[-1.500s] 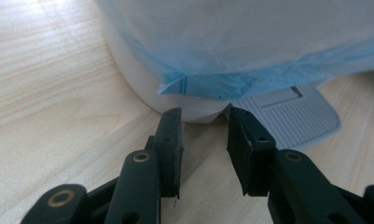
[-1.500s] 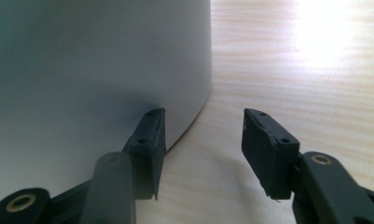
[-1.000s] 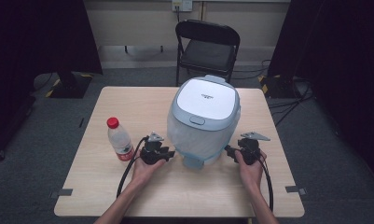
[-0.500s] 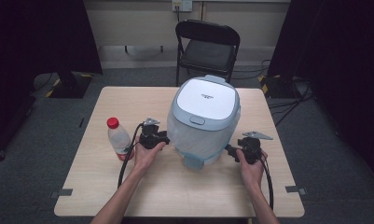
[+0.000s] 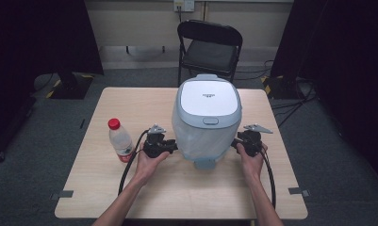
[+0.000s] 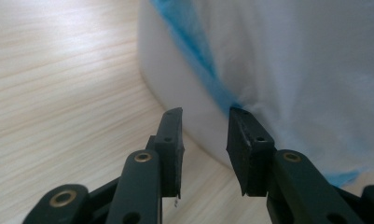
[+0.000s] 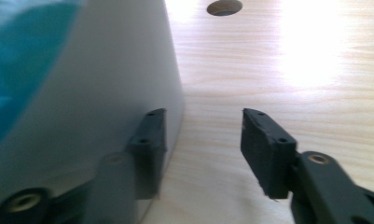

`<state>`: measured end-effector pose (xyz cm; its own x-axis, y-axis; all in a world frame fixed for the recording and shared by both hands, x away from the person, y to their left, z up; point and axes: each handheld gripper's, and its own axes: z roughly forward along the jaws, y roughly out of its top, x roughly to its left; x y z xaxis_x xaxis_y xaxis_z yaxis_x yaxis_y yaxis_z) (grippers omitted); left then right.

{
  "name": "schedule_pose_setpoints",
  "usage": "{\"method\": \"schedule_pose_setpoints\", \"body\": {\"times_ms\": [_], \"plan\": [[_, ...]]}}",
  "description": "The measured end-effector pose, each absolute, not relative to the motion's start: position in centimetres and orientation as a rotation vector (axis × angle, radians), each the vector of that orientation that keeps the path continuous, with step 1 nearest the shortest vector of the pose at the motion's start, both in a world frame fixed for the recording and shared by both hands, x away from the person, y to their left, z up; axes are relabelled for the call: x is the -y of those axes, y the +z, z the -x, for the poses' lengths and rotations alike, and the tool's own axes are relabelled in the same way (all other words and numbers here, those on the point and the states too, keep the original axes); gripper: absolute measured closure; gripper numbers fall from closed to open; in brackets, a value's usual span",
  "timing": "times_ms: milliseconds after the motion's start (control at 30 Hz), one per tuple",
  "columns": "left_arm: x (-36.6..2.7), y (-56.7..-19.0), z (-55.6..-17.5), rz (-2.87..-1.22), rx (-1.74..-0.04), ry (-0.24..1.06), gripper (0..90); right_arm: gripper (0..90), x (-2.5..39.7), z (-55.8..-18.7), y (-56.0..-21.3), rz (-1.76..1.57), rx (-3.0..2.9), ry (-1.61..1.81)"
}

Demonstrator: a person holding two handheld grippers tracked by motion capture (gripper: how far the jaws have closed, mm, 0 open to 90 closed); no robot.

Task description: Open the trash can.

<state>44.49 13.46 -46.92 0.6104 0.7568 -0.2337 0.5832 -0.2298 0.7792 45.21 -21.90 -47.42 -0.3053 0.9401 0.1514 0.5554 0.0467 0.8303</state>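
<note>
A water bottle (image 5: pixel 120 144) with a red cap stands upright at the left of the surface (image 5: pixel 106 197). Just right of it, the left claw (image 5: pixel 172 147) is at the left side of the rice cooker (image 5: pixel 206 120), jaws parted and empty. The cooker sits mid-surface, lid closed. At its right side, the right claw (image 5: pixel 235 142) is also open, holding nothing.

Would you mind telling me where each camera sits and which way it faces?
High view: above the person's side, looking forward and down on the table; forearms and both grippers show.
Left gripper view: on the left gripper, facing the cooker; jaws open.
Right gripper view: on the right gripper, beside the cooker; jaws open.
All share the cooker and table.
</note>
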Motion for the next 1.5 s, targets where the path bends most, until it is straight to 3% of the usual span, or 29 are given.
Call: {"method": "schedule_pose_setpoints", "body": {"times_ms": [300, 367, 400, 433, 500, 567, 833, 1500], "plan": [[-13.3, -46.5, -47.1, -1.847, -1.12, 0.279, 61.9, 37.6, 22.5, -45.9, -47.4, -1.523, -1.819, 1.235], [-13.2, -46.5, -47.4, -1.846, -1.119, 0.297, 60.2, 39.4, 22.4, -46.0, -47.3, -1.513, -1.827, 1.234], [-12.9, -46.5, -47.5, -1.822, -1.084, 0.273, 62.5, 45.1, 22.0, -46.2, -46.9, -1.488, -1.842, 1.2], [-12.9, -46.5, -47.5, -1.822, -1.084, 0.273, 64.4, 45.1, 22.0, -46.2, -46.9, -1.488, -1.842, 1.2], [-12.7, -46.4, -47.2, -1.834, -1.055, 0.308, 68.7, 59.7, 21.8, -46.3, -46.6, -1.452, -1.892, 1.215], [-12.5, -46.3, -46.9, -1.853, -1.043, 0.312, 72.2, 66.5, 21.9, -46.3, -46.7, -1.459, -1.911, 1.264], [-13.4, -46.4, -45.8, -1.842, -1.034, 0.227, 77.5, 71.1, 21.7, -45.3, -46.4, -1.461, -1.972, 1.274], [-13.9, -46.0, -40.7, -1.918, -0.941, 0.178, 76.6, 72.5, 22.3, -41.0, -46.0, -1.409, -2.085, 1.288]]}}
